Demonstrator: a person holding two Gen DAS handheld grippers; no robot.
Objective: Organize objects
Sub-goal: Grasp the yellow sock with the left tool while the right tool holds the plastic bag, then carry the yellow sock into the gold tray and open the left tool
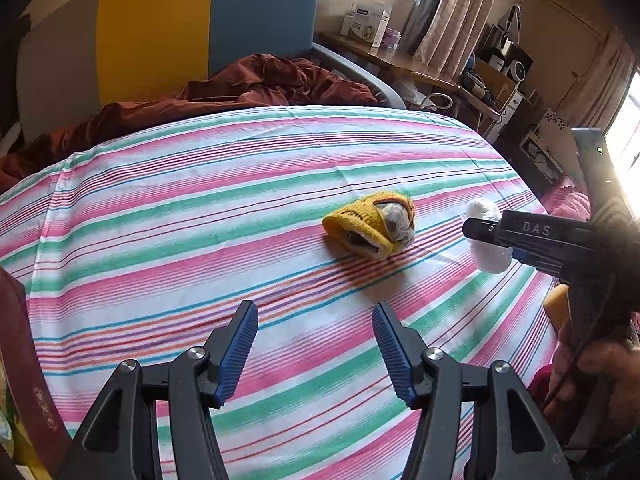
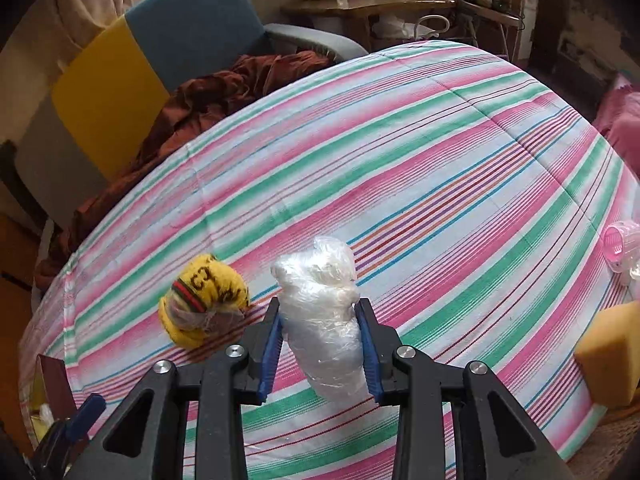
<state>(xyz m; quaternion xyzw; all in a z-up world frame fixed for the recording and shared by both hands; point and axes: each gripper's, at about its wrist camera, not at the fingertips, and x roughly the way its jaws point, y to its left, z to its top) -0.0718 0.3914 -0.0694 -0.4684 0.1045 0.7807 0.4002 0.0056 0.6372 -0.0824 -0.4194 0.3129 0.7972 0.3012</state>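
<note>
Right gripper (image 2: 320,336) clamps a plastic-wrapped white bundle (image 2: 324,320) above the striped bedsheet (image 2: 440,160), just beside the rolled yellow sock bundle (image 2: 202,300). Left gripper (image 1: 316,344) hangs empty, jaws spread, short of the sock. Risk — the slick wrap likely slides between the ribbed pads; a low swing could knock the sock aside.

The right tongs (image 2: 322,344) cover the sides of the white bundle (image 2: 324,320); in the left view they hide its middle (image 1: 486,236). Right of them, the sponge (image 2: 610,360) and pink cup (image 2: 620,246) are cut by the edge. Box labels (image 1: 366,24) far ahead are too small to read.
</note>
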